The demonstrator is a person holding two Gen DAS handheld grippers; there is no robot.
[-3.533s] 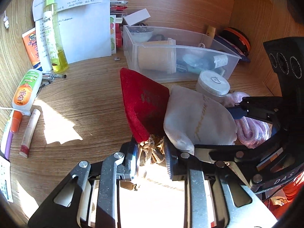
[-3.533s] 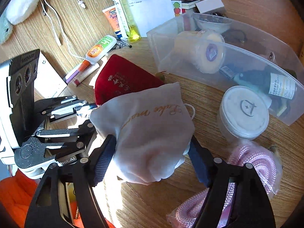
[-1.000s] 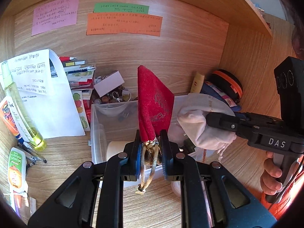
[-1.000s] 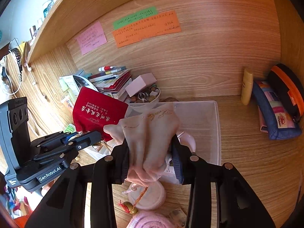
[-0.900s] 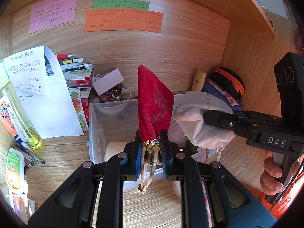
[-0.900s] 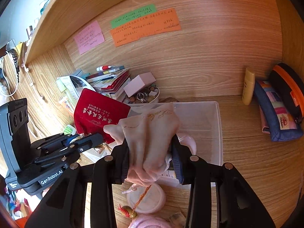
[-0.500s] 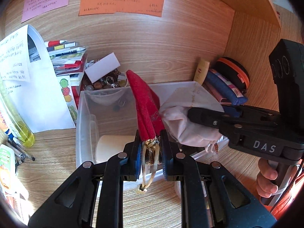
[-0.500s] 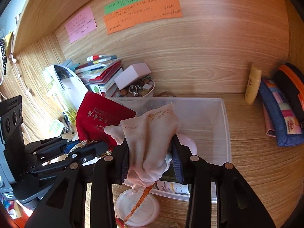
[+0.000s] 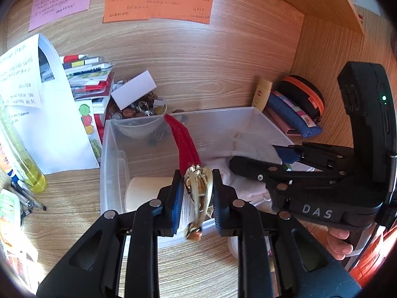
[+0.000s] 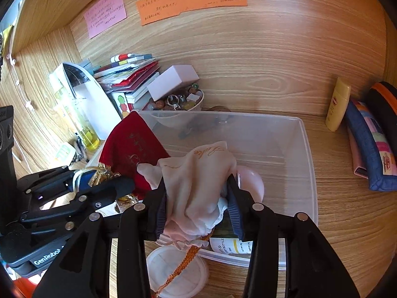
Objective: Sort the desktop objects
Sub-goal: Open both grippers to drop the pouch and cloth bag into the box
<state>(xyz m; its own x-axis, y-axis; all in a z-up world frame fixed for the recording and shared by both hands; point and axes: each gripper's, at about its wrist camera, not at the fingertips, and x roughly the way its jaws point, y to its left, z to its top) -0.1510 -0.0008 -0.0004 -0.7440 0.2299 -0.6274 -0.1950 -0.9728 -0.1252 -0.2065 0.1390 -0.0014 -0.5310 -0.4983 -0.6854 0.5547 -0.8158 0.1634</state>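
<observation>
Pouches both over the bin now. From the left wrist view: the left gripper (image 9: 196, 186) is clenched on the gold-corded neck of the red pouch (image 9: 184, 144), which stands up edge-on above the near left part of the clear bin (image 9: 109, 154). Gold cord with a bead hangs down between the fingers, in front of the bin's near wall. On the right the right gripper (image 9: 255, 161) reaches in over the bin, with the white pouch (image 9: 248, 149) under it; only part of the cloth shows. Far left of the bin, a bowl (image 9: 139, 129) of beads and rings with a white box on top, a stack of books beside it. A yellow bottle (image 9: 29, 171) stands at far left. Sticky notes (image 9: 158, 7) sit on the back wall.

Over to the right wrist view: the right gripper (image 10: 196, 198) is clamped on the bunched neck of the white pouch (image 10: 201, 171), held above the bin (image 10: 307, 164), near its middle. An orange cord trails down from the pouch past the bin's near wall, over a round white lid (image 10: 176, 270) on the desk. The red pouch (image 10: 134, 149) is just to the left, touching the white one, its neck in the left gripper (image 10: 106, 176). Right of the bin, well apart: a small yellow tube (image 10: 337, 104) and a blue case (image 10: 369, 146) against the wall.
</observation>
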